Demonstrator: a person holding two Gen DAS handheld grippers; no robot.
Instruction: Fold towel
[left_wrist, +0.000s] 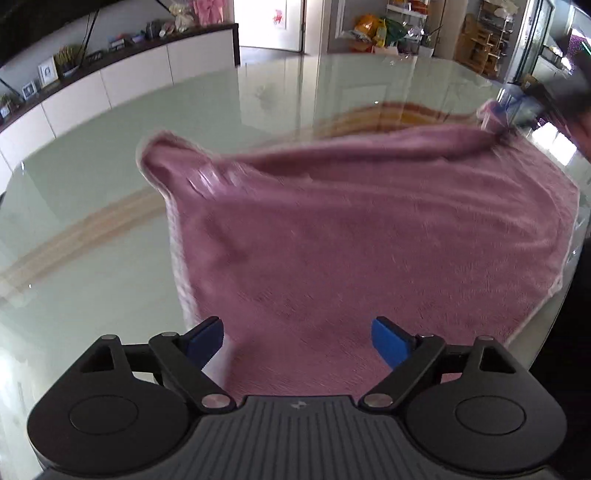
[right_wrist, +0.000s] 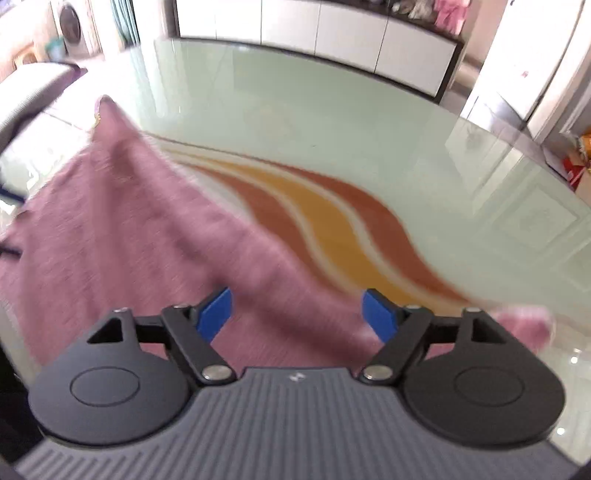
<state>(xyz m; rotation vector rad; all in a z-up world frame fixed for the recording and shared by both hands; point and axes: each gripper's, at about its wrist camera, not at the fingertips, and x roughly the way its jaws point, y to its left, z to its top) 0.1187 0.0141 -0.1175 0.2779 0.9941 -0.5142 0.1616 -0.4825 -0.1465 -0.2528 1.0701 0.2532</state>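
Pink towel loose on the glass table, both tools spread and holding nothing.

The towel (left_wrist: 369, 240) lies mostly flat on the table (left_wrist: 110, 166), with its right side close to the table's right edge. Its far edge is rumpled, and the far-left corner (left_wrist: 162, 147) is humped up off the glass. The left tool (left_wrist: 297, 339) hovers over the towel's near edge with its fingers wide apart. The right tool (right_wrist: 297, 314) is equally wide at the far-right corner, with cloth below it but none pinched. I judge the slick glass to be the main risk: a one-sided pinch could drag the whole towel towards the right edge or over it. Folding over the raised corner would probably trap a crease and leave the edges uneven. Both views are blurred, so whether the tools touch the cloth is unclear.
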